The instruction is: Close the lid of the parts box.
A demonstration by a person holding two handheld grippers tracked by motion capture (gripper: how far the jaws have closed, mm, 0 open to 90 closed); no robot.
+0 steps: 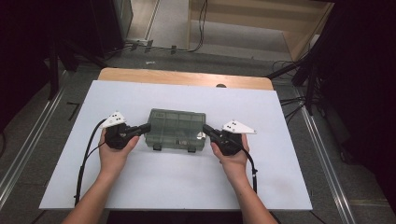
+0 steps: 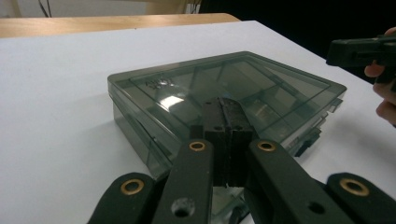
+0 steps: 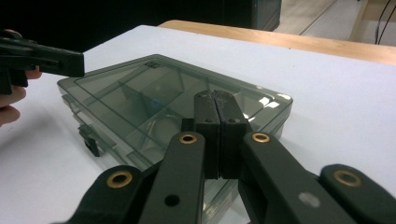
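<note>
Smoky clear compartment box [image 1: 176, 129] lies flat, lid down, at centre of high view on white counter [image 1: 140, 186]. Left tongs [image 1: 145, 128] at box's left end, jaws pressed together, gripping nothing. Right tongs [image 1: 206, 129] at box's right end, jaws likewise together. 2 latches face lower frame edge.

Light falls evenly from above on the white table [image 1: 177, 186], while the surroundings sink into near black. Glare patches sit on the smoky box lid [image 2: 173, 100], and soft shadows lie beside it. In both gripper views the nearest black links look slightly soft.
</note>
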